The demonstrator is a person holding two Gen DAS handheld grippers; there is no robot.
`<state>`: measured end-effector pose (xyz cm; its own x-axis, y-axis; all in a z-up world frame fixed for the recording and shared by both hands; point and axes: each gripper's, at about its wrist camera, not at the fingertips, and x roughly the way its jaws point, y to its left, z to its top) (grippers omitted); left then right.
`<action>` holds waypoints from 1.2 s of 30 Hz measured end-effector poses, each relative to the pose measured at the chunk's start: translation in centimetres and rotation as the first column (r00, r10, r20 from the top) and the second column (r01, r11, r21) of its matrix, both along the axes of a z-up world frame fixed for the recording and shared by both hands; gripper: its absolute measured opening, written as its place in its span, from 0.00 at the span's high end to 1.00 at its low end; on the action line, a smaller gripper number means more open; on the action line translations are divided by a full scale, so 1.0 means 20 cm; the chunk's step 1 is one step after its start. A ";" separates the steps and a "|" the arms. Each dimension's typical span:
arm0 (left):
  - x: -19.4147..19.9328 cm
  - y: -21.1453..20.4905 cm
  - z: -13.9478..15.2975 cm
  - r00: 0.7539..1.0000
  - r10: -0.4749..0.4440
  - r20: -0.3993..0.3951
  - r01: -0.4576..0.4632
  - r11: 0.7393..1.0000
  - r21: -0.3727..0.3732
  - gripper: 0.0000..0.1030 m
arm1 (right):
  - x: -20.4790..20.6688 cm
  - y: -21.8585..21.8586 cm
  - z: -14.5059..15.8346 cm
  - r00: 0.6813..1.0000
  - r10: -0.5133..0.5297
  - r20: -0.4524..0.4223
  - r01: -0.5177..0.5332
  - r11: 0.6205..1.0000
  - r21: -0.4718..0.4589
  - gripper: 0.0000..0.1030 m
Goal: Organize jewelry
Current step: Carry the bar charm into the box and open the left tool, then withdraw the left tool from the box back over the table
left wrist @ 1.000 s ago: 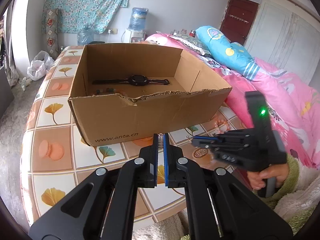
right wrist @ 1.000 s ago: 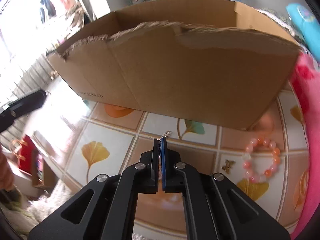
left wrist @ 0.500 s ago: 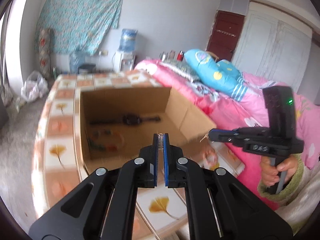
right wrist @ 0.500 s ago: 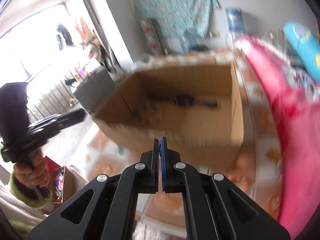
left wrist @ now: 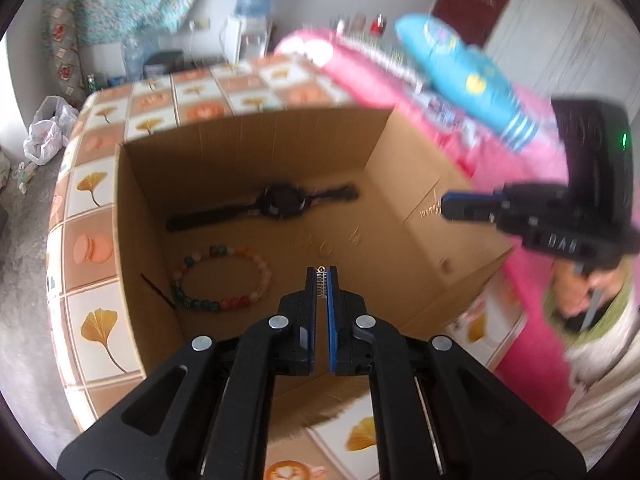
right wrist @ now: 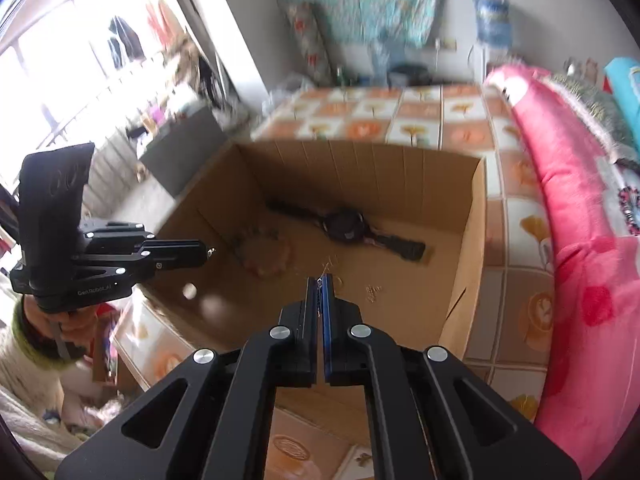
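Two hand-held grippers hang over an open cardboard box (left wrist: pixel 256 148) standing on a tiled desk (left wrist: pixel 92 184). The left gripper (left wrist: pixel 320 276) has its jaws pressed together on one end of a thin chain (left wrist: pixel 320 286); the right gripper (right wrist: pixel 320 286) likewise pinches a fine chain end (right wrist: pixel 319 285). Whether these are two ends of one necklace cannot be told, as no strand shows between them. Both tips point down into the box, side by side and apart, the left nearer the bead bracelet (left wrist: pixel 222 276), the right nearer the black watch (right wrist: pixel 346 226), whose long axis runs across the floor. The drop zone appears to lie directly below both jaws, on bare cardboard between bracelet and watch.
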<state>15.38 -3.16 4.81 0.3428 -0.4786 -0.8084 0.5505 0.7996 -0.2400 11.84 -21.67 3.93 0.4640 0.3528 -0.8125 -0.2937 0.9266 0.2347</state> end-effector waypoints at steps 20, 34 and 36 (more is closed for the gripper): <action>-0.02 0.02 -0.01 1.000 0.002 0.030 -0.005 0.994 0.108 0.48 | 0.06 -0.06 -0.08 0.998 -0.032 -0.050 0.028 0.997 -0.065 0.96; -0.32 0.22 0.21 0.978 0.105 0.182 -0.091 0.992 -0.085 0.29 | -0.30 -0.25 0.22 0.974 -0.185 0.131 0.174 0.981 0.087 0.82; -0.39 0.24 0.22 0.975 0.104 0.196 -0.083 0.990 -0.110 0.25 | -0.40 -0.28 0.23 0.965 -0.212 0.153 0.197 0.975 0.105 0.79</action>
<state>7.56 1.74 9.25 0.5400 -0.5122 -0.6679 0.5197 0.8271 -0.2142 3.80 -27.31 8.56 0.6567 0.3035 -0.6904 -0.1408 0.9487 0.2831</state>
